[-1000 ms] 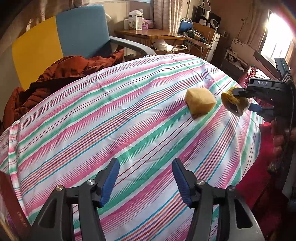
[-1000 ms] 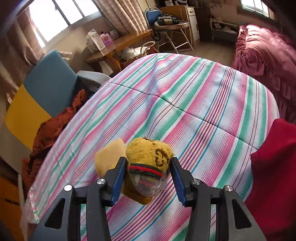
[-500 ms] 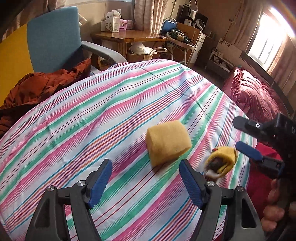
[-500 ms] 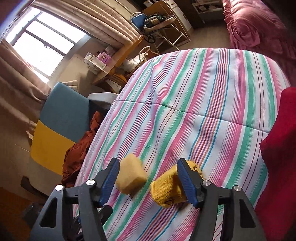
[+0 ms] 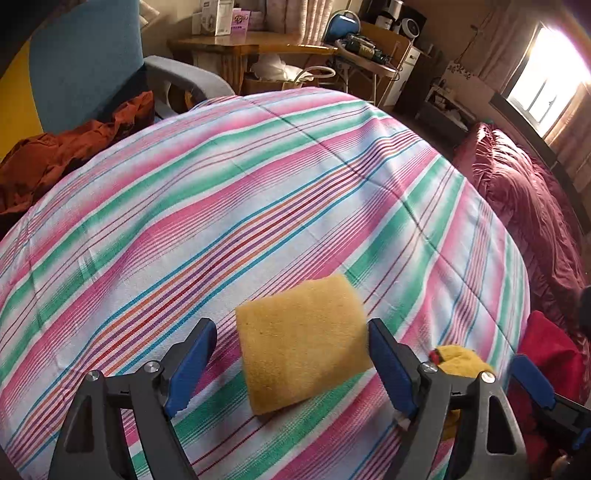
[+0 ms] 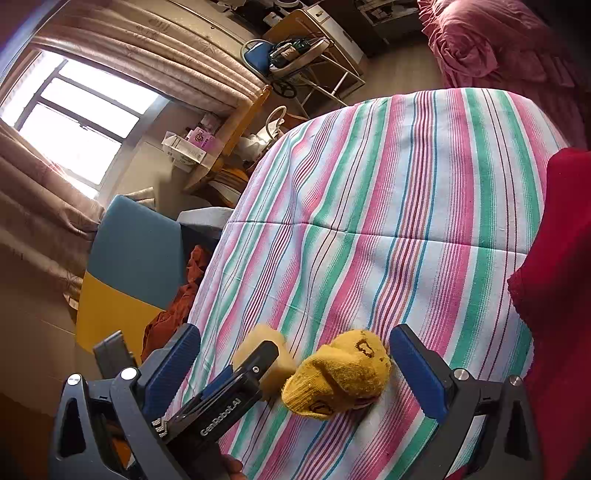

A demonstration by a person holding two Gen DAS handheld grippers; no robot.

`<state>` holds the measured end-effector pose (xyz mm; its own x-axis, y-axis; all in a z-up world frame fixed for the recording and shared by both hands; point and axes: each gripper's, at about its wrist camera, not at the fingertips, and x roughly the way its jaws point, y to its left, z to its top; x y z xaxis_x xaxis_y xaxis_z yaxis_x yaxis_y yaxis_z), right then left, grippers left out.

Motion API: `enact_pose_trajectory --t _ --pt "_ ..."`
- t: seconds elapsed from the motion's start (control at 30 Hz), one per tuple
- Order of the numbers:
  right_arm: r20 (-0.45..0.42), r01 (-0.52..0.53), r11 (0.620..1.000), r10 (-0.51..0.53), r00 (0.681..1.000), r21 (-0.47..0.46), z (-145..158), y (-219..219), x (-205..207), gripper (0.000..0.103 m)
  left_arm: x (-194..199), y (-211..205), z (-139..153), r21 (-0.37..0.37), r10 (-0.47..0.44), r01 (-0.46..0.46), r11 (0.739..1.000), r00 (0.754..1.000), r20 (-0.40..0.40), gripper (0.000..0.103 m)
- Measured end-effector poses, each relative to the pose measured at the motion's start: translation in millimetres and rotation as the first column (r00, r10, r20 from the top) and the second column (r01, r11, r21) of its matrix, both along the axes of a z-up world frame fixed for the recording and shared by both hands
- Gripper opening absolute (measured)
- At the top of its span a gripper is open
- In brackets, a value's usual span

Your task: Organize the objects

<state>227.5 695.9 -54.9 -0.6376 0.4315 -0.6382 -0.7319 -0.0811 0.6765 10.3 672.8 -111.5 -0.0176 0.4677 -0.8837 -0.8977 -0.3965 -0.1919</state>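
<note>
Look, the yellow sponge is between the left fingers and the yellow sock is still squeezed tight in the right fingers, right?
Not quite. In the right wrist view the right gripper has just been opening: its fingers stand apart from the yellow sock, which lies loose on the striped cloth. The yellow sponge does sit between the left gripper's fingers.

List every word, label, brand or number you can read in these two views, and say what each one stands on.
"GenRobot.AI": white letters along the black body of the left gripper, seen in the right wrist view.
Brown looped mark knitted into the yellow sock: a logo, no letters I can read.
White carton and pink box on the wooden desk: printed, but too small and blurred to read.
No other text shows.
</note>
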Motion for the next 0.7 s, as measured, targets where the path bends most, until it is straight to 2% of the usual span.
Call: enact_pose_trajectory --t 0.07,0.13,0.2,0.3,0.53,0.7 --pt "-0.003 -0.002 1.0 0.002 1.0 -0.005 -1.1 1.0 -0.6 0.103 -7.5 -5.9 -4.7 0.021 0.006 -0.007 1.0 0.999 0.052 0.077" --pt "-0.034 -0.032 0.999 0.031 0.999 -0.025 -3.6 2.5 -4.3 0.103 -8.9 -14.4 -2.3 0.032 -0.006 0.004 0.999 0.997 0.071 0.062" --pt "-0.063 -0.075 0.996 0.072 0.995 -0.052 -6.9 3.5 -11.1 0.103 -6.4 -26.8 5.3 0.046 -0.011 0.009 0.999 0.999 0.043 0.058" --pt "-0.034 -0.125 0.988 0.122 0.992 -0.086 -12.6 4.5 -22.8 0.103 -3.2 -52.6 11.4 0.056 -0.014 0.015 0.998 1.0 -0.011 0.056" --pt "0.114 -0.077 0.989 0.091 0.989 -0.123 -22.0 8.8 -27.4 0.103 -23.7 -145.5 23.5 0.073 0.094 -0.098 0.992 0.994 0.056 0.056" --pt "0.247 -0.109 0.986 0.137 0.959 -0.124 -26.5 9.1 -39.9 0.103 -27.2 -214.9 34.9 0.075 0.151 -0.153 0.985 0.988 0.033 0.056"
